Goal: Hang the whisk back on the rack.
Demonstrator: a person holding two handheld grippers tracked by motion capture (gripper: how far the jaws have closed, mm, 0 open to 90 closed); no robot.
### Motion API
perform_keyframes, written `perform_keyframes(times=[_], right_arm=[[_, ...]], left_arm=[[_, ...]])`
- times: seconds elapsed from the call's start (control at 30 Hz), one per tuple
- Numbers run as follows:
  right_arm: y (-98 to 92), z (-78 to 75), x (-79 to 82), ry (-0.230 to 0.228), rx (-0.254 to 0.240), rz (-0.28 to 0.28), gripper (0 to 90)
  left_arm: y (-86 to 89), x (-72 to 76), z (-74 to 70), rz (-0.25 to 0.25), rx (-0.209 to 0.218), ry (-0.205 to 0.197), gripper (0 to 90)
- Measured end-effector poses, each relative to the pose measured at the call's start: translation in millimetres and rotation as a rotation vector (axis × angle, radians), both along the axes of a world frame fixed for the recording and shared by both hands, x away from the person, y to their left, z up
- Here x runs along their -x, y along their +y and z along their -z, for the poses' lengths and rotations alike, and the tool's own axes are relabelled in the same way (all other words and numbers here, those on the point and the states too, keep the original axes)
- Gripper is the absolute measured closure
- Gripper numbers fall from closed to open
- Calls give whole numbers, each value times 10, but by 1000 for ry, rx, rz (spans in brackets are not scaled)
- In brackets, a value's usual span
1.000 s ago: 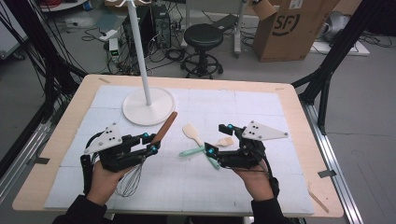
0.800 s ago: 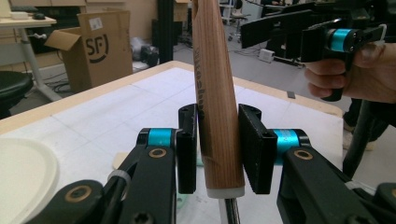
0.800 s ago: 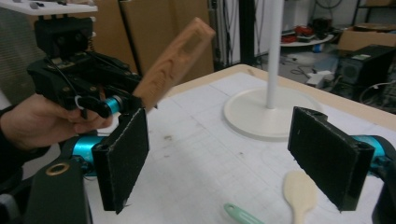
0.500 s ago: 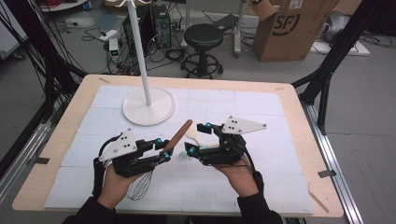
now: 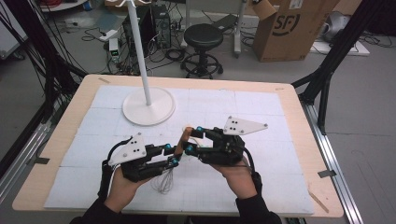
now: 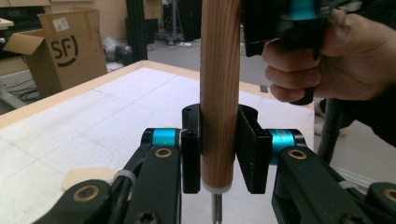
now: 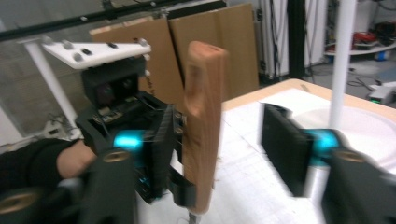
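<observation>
A whisk with a round wooden handle (image 5: 183, 140) and wire loops (image 5: 164, 181) is held near the mat's front centre. My left gripper (image 5: 173, 155) is shut on the lower part of the handle (image 6: 219, 93), both pads pressed to it. My right gripper (image 5: 192, 139) faces it from the right, and its jaws have just been closing with the handle's upper end (image 7: 203, 126) between them. In the right gripper view the left jaw is next to the wood and the right jaw still stands apart, so the right gripper (image 7: 224, 149) is open.
A white stand with a round base (image 5: 148, 106) and a tall pole (image 5: 140, 51) rises at the back left of the mat. A pale flat wooden utensil (image 6: 88, 176) lies on the mat. A stool (image 5: 203, 37) and a cardboard box (image 5: 289, 28) stand beyond the table.
Both hands have come together at the table's centre. The right gripper moved left onto the handle's upper end and its jaws narrowed around it. The left gripper carried the whisk to the right.
</observation>
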State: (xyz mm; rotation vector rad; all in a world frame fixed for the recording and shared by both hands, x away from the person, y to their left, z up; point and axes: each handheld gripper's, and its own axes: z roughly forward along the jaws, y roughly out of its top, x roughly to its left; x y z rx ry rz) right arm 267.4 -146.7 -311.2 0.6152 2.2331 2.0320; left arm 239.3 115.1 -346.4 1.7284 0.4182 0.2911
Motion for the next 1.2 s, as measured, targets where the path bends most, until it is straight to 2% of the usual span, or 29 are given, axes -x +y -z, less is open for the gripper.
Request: perform_keyframes(times=[0.07, 0.2, 0.33, 0.43, 0.5, 0.6, 0.7, 0.73, 0.8, 0.9, 1.03, 1.2], right_arm=[[14, -6, 5, 5, -4, -27, 670], [53, -21, 24, 8, -31, -37, 618], [57, -50, 47, 4, -44, -19, 569], [46, -83, 69, -5, -49, -3, 610], [50, -116, 85, -17, -29, 13, 704], [56, -190, 107, -20, -4, 22, 713], [82, -294, 173, -64, 34, 10, 720], [88, -316, 189, -72, 40, 5, 721], [98, -368, 217, -91, 60, -23, 721], [86, -433, 239, -107, 65, -64, 722], [53, -502, 242, -142, 92, -121, 722], [22, -510, 170, -153, 57, -254, 722]], left_arm=[[-26, 6, 1, 2, -1, 0, 732], [-63, 31, -15, 7, -7, -14, 732], [-56, 54, -51, -13, -1, -25, 732], [-55, 63, -82, -23, -4, -34, 733], [-68, 78, -100, -25, -6, -38, 733], [-64, 89, -128, -16, 15, -41, 732], [-55, 107, -141, 11, 43, -49, 730], [-43, 104, -147, 36, 56, -43, 728], [-35, 108, -145, 55, 72, -44, 714], [8, 68, -148, 90, 96, -24, 526], [94, 43, -178, 175, 153, -18, 420], [156, 25, -202, 236, 159, -19, 410]])
